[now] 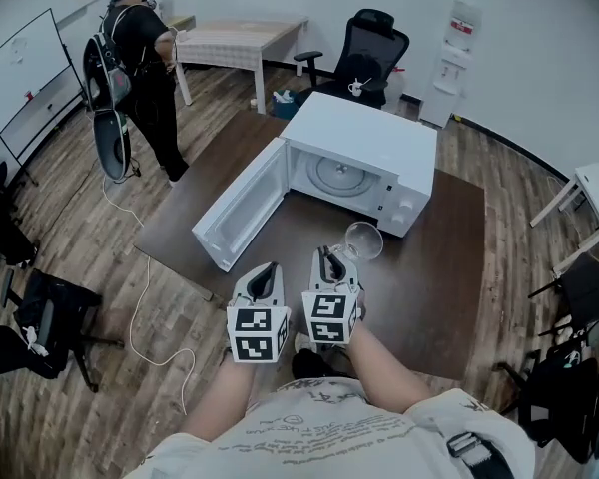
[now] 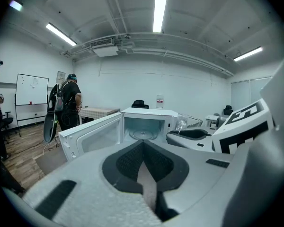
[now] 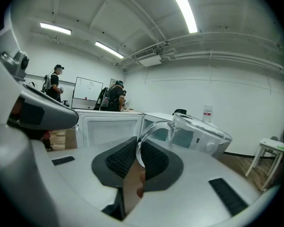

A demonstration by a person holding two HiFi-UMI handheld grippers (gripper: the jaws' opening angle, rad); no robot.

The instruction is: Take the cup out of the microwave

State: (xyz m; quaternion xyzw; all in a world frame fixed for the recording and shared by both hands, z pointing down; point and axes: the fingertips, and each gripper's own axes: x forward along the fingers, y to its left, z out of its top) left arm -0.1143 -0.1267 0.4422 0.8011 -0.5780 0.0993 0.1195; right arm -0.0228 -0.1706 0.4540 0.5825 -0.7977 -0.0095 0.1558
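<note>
Pale printed T-shirt (image 1: 329, 429); white left claw (image 1: 267, 269), right claw (image 1: 328, 257); checker-marked cubes (image 1: 256, 333).

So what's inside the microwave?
Only the turntable shows inside the microwave; its casing covers the cavity's edges. The cup is outside, held by the right gripper.

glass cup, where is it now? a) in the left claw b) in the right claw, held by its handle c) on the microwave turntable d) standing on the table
b: the right gripper view shows the right claw pinching the glass cup by its handle, and the microwave cavity is empty.
</note>
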